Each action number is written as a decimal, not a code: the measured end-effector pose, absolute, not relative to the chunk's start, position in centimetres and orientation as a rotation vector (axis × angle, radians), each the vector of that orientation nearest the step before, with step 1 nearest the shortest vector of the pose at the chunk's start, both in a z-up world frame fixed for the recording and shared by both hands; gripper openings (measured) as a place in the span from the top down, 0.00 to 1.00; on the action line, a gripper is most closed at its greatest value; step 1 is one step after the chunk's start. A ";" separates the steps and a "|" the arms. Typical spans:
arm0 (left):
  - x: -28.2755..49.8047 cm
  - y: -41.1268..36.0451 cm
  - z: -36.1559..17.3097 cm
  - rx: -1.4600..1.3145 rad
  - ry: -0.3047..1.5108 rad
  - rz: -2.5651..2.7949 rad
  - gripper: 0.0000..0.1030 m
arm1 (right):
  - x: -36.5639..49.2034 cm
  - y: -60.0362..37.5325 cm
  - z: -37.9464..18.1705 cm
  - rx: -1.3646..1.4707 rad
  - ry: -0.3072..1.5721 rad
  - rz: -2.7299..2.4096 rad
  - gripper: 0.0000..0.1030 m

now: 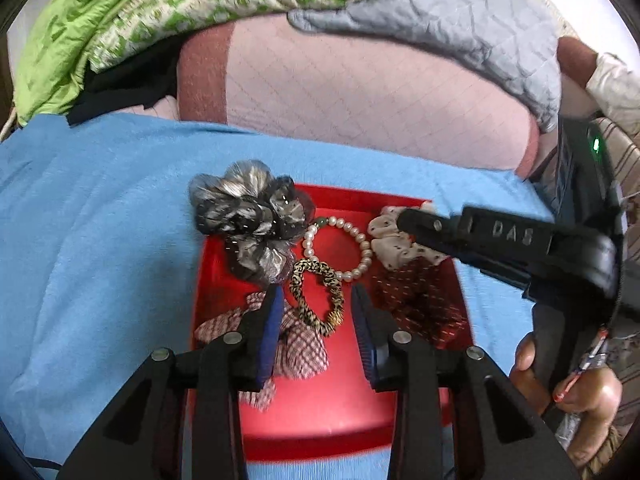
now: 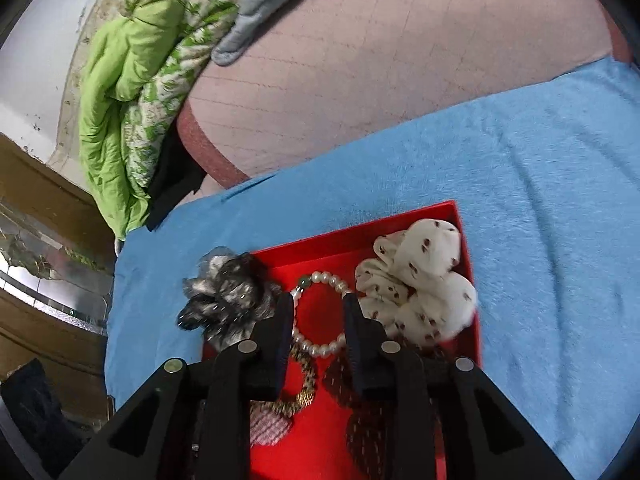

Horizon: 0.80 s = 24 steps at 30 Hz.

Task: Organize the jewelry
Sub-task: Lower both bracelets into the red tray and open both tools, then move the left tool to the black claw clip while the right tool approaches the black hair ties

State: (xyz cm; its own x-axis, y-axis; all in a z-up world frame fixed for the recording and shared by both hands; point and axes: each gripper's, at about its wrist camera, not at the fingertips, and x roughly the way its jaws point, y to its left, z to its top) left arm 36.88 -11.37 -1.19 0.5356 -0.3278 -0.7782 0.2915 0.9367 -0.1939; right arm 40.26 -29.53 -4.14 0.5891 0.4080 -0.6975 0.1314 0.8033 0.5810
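Blue towel (image 1: 100,220) under red tray (image 1: 320,412) of pearl bracelet (image 1: 352,248), scrunchies; both grippers (image 1: 316,300) (image 2: 316,308) spread, empty.

The left claw (image 1: 316,300) points forward and down, its jaws spread apart and holding nothing. The right claw (image 2: 316,312) — likewise parted and unladen — reaches in from the right, tilted downward; the bare right hand (image 1: 576,392) grips its handle.
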 end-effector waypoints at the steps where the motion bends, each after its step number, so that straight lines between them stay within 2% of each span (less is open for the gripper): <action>1: 36.5 -11.1 -0.7 -0.046 0.928 -0.369 0.65 | 39.7 -29.7 -3.9 0.639 0.938 0.174 0.73; 3: 35.4 -10.1 0.4 -0.050 0.908 -0.367 0.57 | 38.3 -29.9 -3.2 0.634 0.930 0.170 0.73; 4: 34.6 -9.7 0.8 -0.045 0.898 -0.363 0.56 | 37.4 -30.1 -2.8 0.634 0.926 0.171 0.73; 9: 30.8 -7.6 0.6 0.051 0.879 -0.326 0.56 | 32.0 -30.1 -2.1 0.629 0.930 0.167 0.68; 17: 25.8 -4.4 -2.9 0.061 0.947 -0.333 0.56 | 20.5 -26.7 -4.8 0.642 0.997 0.293 0.68; 24: 23.5 -4.2 -6.6 0.080 1.030 -0.367 0.56 | 18.6 -23.7 -5.3 0.591 1.019 0.340 0.68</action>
